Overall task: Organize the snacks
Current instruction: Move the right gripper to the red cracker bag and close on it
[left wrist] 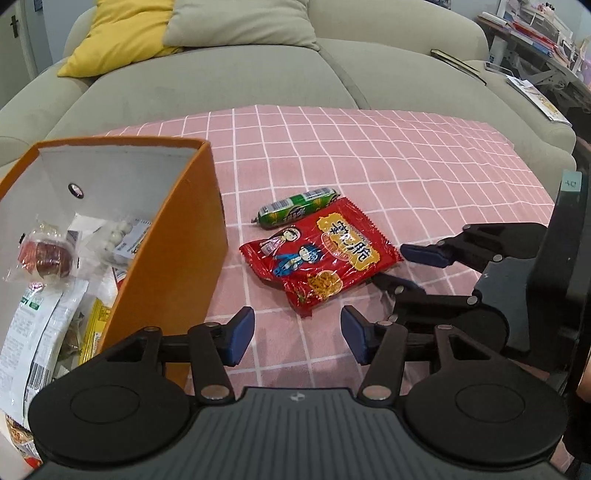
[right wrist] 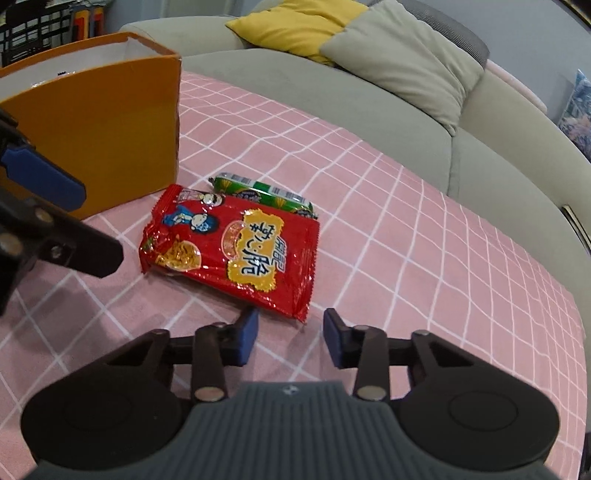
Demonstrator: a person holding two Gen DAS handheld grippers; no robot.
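A red snack packet point(left wrist: 321, 254) point(right wrist: 236, 243) lies flat on the pink checked cloth point(left wrist: 406, 166). A green sausage stick point(left wrist: 299, 210) point(right wrist: 266, 194) lies against its far edge. Left of them stands an orange box point(left wrist: 177, 240) point(right wrist: 103, 122) holding several wrapped snacks point(left wrist: 48, 258). My left gripper point(left wrist: 297, 332) point(right wrist: 99, 225) hovers open just short of the packet, beside the box, with nothing between its pads. My right gripper point(right wrist: 290, 332) point(left wrist: 404, 267) is open at the packet's corner; its fingers straddle that edge, and the pads do not press on it.
A grey-green sofa point(left wrist: 221, 85) runs behind the cloth, with a yellow cushion point(left wrist: 122, 33) and a grey cushion point(left wrist: 240, 22) on it. A cluttered desk point(left wrist: 535, 33) stands at the far right. Bare pink cloth point(right wrist: 443, 258) stretches right of the packet.
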